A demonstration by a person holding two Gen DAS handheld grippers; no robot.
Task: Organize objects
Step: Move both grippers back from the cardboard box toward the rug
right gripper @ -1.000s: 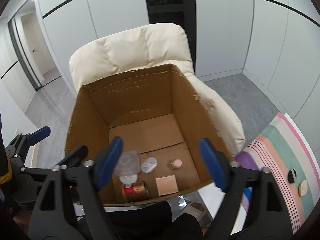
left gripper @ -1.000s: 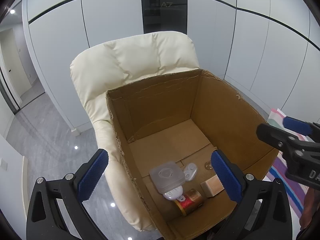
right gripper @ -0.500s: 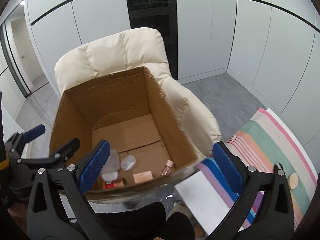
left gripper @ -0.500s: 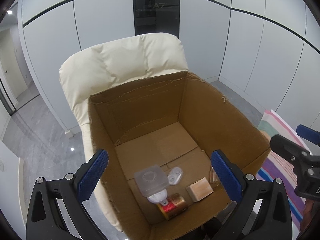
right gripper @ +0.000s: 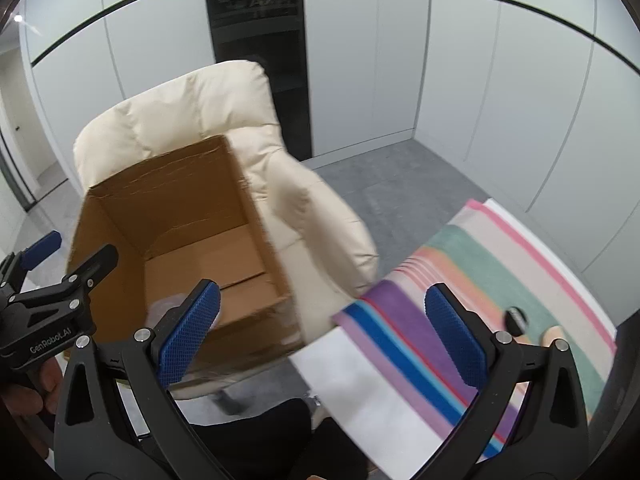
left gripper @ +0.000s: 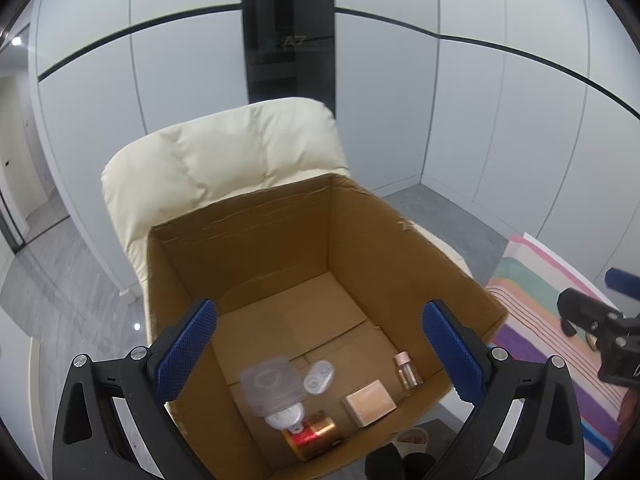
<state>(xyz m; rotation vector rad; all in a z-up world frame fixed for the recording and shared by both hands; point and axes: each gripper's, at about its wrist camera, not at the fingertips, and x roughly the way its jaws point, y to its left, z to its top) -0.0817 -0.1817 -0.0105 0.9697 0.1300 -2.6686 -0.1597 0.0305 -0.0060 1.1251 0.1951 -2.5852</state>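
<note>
An open cardboard box (left gripper: 360, 240) stands on a cream padded chair (left gripper: 224, 160). On its floor lie a clear lidded tub (left gripper: 272, 384), a white lens case (left gripper: 319, 376), a small pink-capped bottle (left gripper: 406, 370), a beige square box (left gripper: 370, 402) and a red-and-gold can (left gripper: 314, 438). My left gripper (left gripper: 320, 352) hangs open above the box's near side, holding nothing. My right gripper (right gripper: 320, 336) is open and empty, right of the box (right gripper: 180, 208), over the near corner of a striped cloth (right gripper: 480, 280). On the cloth lie a small dark object (right gripper: 516, 318) and a round beige piece (right gripper: 554, 334).
White wall panels and a dark cabinet column (left gripper: 288, 40) stand behind the chair. Grey floor (right gripper: 400, 184) lies between chair and cloth. The person's dark-clad legs (right gripper: 260, 432) are below the grippers. A hand (right gripper: 24, 396) holds the left gripper (right gripper: 74, 252).
The right gripper's jaws widened and it swung right, from above the box to over the striped cloth. The left gripper shifted too, so the box sits lower and more to the left in its view.
</note>
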